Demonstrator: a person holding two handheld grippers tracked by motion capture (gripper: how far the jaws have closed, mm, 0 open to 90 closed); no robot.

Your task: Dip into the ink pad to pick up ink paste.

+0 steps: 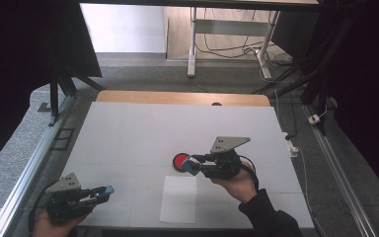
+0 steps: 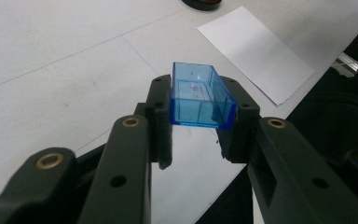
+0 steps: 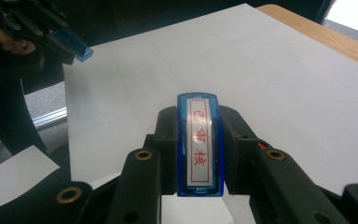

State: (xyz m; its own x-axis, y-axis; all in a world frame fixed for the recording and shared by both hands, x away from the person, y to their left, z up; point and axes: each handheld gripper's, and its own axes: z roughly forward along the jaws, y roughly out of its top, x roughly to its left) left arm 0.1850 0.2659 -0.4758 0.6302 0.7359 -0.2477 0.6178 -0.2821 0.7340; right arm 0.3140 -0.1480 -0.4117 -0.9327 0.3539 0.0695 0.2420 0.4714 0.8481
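One red-lettered label faces the right gripper (image 3: 198, 154) view, on its stamp (image 3: 199, 142).

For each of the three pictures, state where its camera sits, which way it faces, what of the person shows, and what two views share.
High view: above the table, looking forward and down; both hands, left gripper, right gripper.
Left gripper view: rides that gripper, facing the blue cap in its jaws.
Right gripper view: rides that gripper, facing the blue stamp.
Shared: white paper.
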